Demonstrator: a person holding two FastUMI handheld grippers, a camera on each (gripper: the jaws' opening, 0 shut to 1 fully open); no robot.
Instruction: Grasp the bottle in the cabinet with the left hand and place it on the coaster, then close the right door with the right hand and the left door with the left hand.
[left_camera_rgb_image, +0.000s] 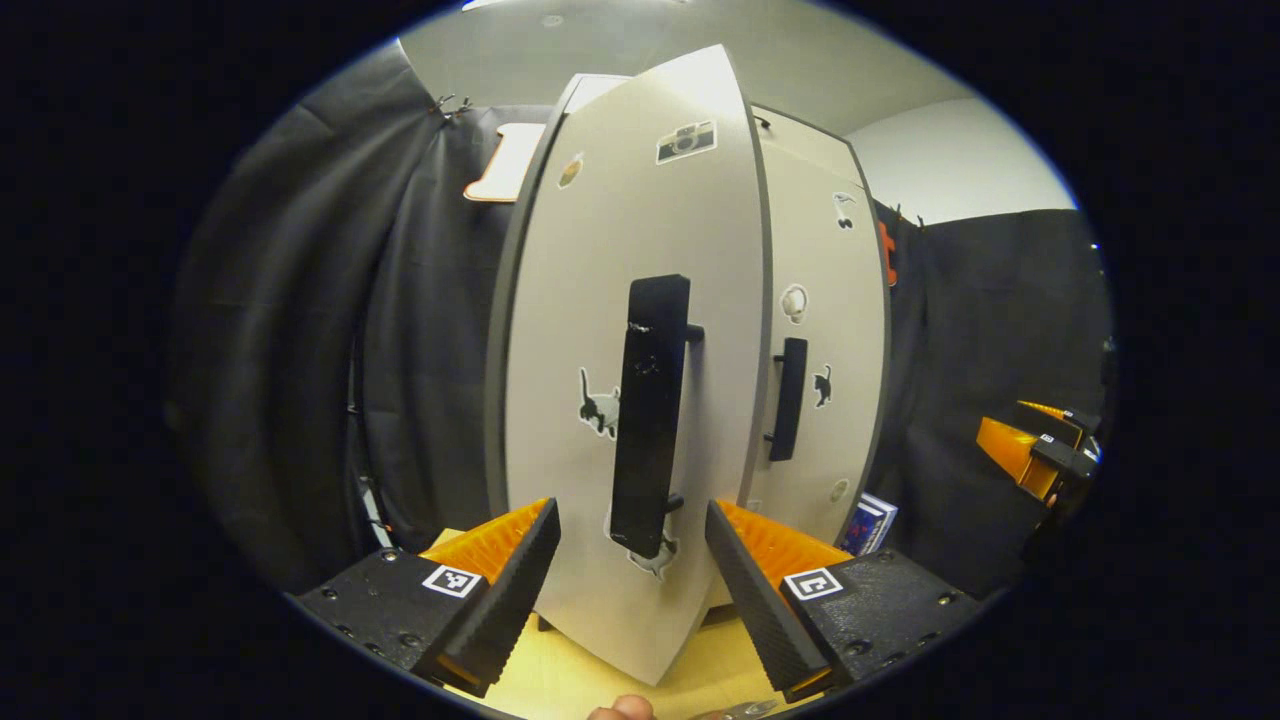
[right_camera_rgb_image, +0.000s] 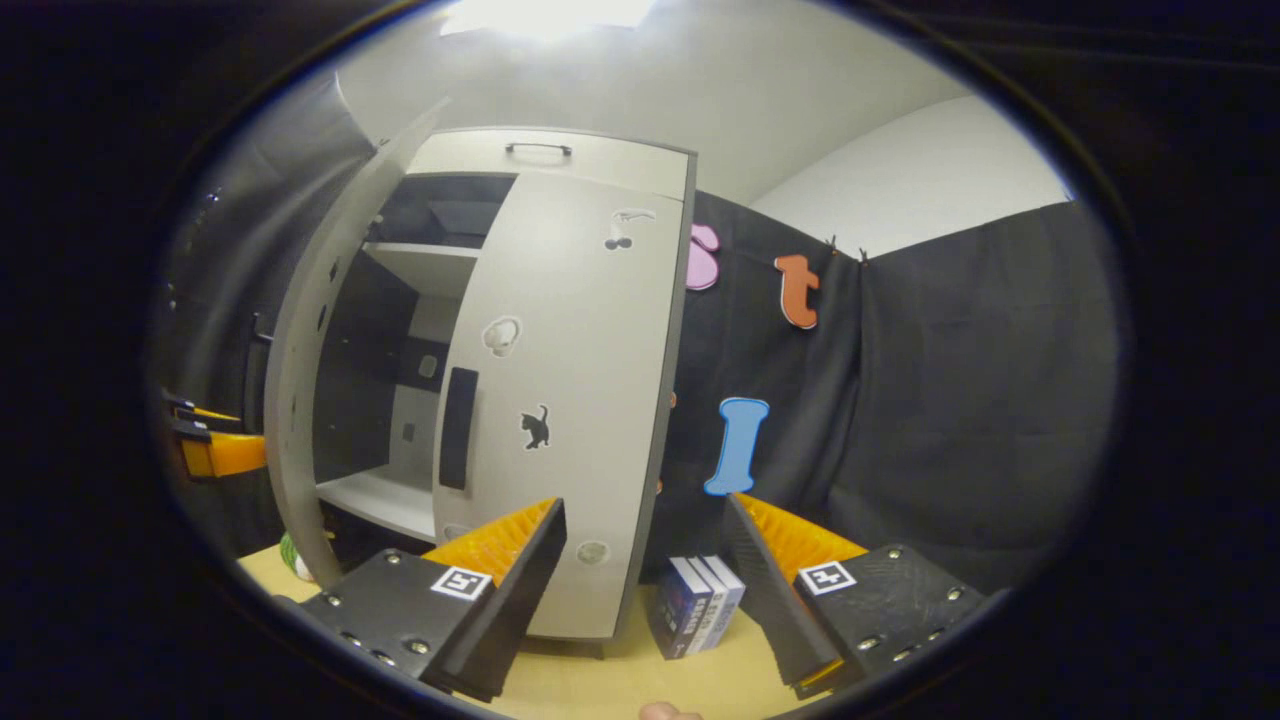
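Observation:
The white cabinet's left door (left_camera_rgb_image: 590, 330) stands ajar, swung toward me. Its long black handle (left_camera_rgb_image: 650, 415) hangs straight ahead of my left gripper (left_camera_rgb_image: 632, 530), which is open, its fingers apart on either side of the handle's lower end and not touching it. The right door (right_camera_rgb_image: 570, 380) lies flat against the cabinet front, and its handle (right_camera_rgb_image: 458, 428) is ahead-left of my right gripper (right_camera_rgb_image: 645, 530), open and holding nothing. The left door (right_camera_rgb_image: 305, 360) appears edge-on, with bare shelves (right_camera_rgb_image: 375, 500) behind it. A small green and white thing (right_camera_rgb_image: 291, 558) peeks from under that door.
The cabinet stands on a light wooden table (right_camera_rgb_image: 600, 680). A few blue and white boxes (right_camera_rgb_image: 700, 600) stand to the right of the cabinet. Black cloth walls close in the back and sides. The right gripper (left_camera_rgb_image: 1040, 450) shows far right, the left gripper (right_camera_rgb_image: 205, 445) far left.

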